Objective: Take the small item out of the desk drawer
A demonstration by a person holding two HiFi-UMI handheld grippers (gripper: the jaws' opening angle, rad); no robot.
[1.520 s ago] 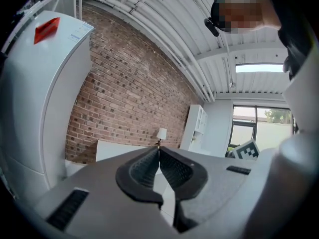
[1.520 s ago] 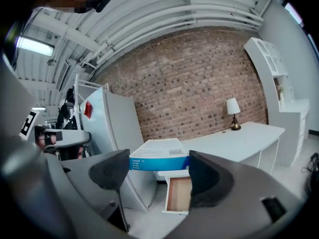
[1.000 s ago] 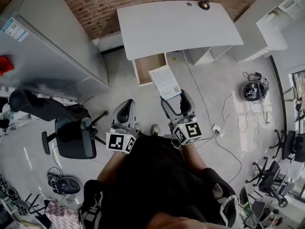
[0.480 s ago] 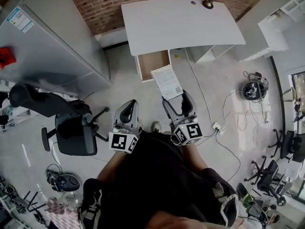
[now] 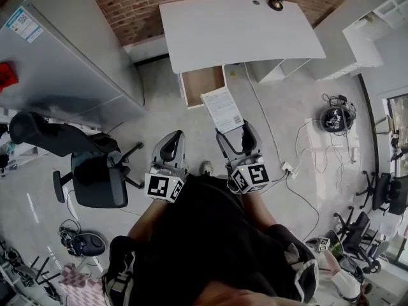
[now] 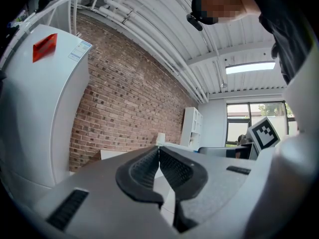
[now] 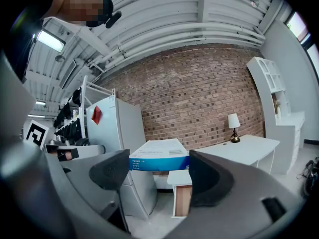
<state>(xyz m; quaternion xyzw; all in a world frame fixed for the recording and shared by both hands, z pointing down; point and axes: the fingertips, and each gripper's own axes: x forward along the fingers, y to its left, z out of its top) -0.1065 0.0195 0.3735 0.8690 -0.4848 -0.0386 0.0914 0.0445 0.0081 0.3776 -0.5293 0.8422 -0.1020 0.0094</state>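
Box [image 5: 222, 109] clamped in the right gripper [image 5: 233, 132], clear of the drawer [image 5: 203, 83].
Both grippers are held forward, side by side, pointing toward 12 o'clock. The right one's jaws stand wide and press the box's sides. The open drawer sits at the box's 11 o'clock, under the desk [image 5: 242, 34]. The left gripper [image 5: 176, 136] has its jaws together on nothing. The person's dark top covers both forearms, and the box's print is too small to read.

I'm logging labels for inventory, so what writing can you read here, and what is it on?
Flat white box with a blue edge: print too small to read.
Pale sticker on the tall grey cabinet: blurred, unreadable.
Black-and-white marker cubes: square patterns only, no words.
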